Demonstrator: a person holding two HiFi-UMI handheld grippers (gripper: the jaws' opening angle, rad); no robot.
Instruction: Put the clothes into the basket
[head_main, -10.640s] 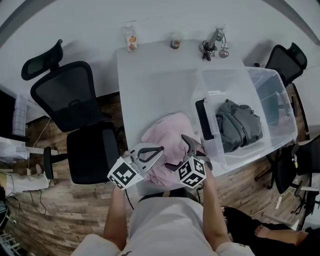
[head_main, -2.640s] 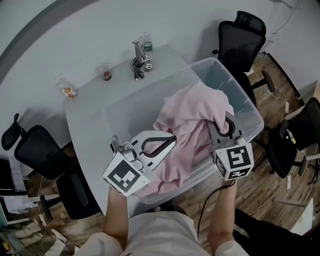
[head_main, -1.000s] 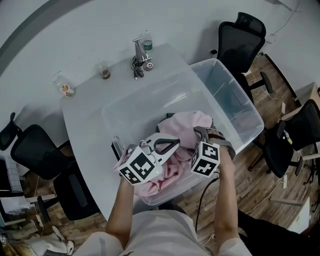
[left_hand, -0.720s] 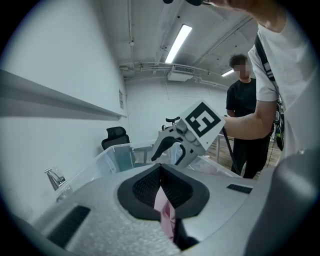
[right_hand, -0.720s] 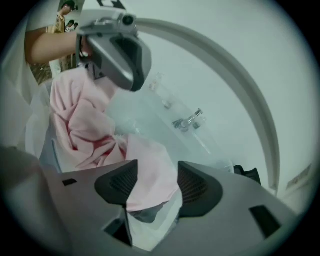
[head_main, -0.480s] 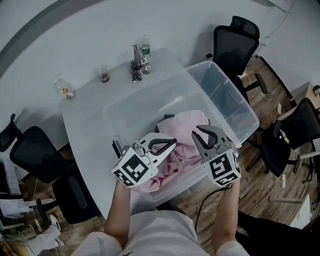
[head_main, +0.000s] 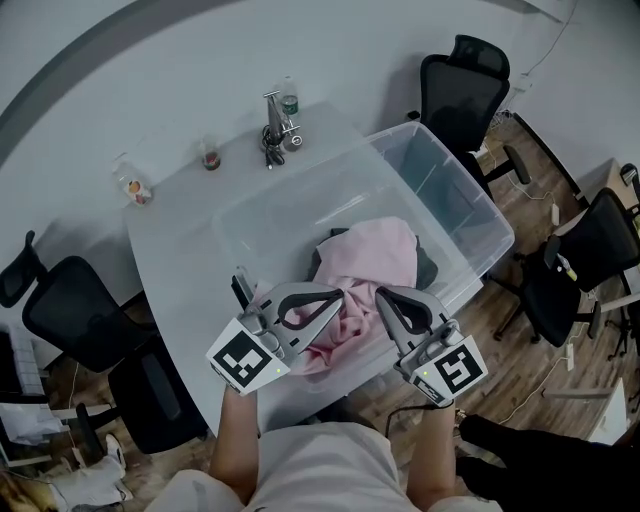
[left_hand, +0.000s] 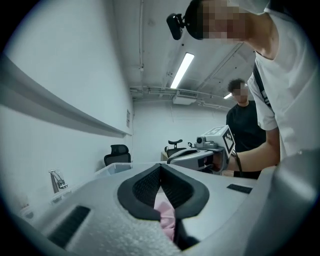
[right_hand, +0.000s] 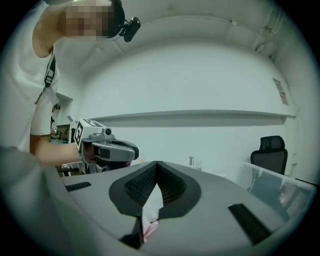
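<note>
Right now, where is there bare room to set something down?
Bare white tabletop lies left of the clear plastic bin. The bin's far-right end is empty too. Crowded: pink garment over grey cloth in its near half; small items along the table's far edge.

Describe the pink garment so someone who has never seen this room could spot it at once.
Find the white table, then the large clear plastic bin sitting on it. The pink fabric garment lies crumpled inside, with a dark grey garment showing at its edges. It is the only pink thing there, far lighter than the grey cloth beside it.
</note>
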